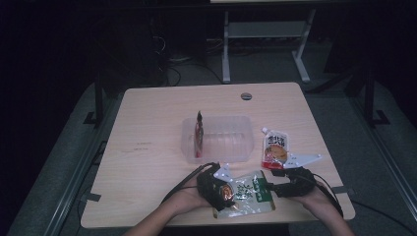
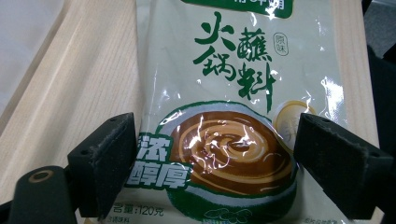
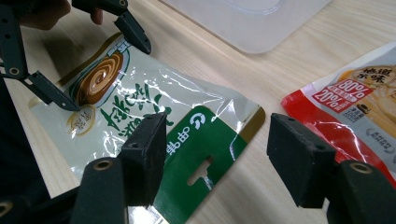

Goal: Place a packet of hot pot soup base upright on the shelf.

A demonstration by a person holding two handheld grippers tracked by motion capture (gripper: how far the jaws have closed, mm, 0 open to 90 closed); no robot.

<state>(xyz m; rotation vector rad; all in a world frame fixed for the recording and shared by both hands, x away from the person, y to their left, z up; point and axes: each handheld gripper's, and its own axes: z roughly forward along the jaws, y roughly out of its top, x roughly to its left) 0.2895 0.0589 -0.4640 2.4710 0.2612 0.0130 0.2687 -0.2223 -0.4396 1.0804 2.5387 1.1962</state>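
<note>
Sauce pouch, the glossy pale-green plastic one with a brown swirl (image 1: 244, 193), lies flat at my table edge between both grippers. Left gripper (image 2: 215, 154) straddles its swirl end, jaws wide. Right gripper (image 3: 215, 156) gapes over the dark-green hanger end; its view also catches the red-and-white packet (image 3: 355, 102).

A pale wooden table (image 1: 147, 147) is carrying everything. A clear plastic tray (image 1: 236, 147) is sitting at its centre. A red sauce pouch (image 1: 275, 150) is lying at three o'clock of the tray. A green-and-white sauce packet (image 1: 248, 194) is lying flat at six o'clock, near the table's front edge.
</note>
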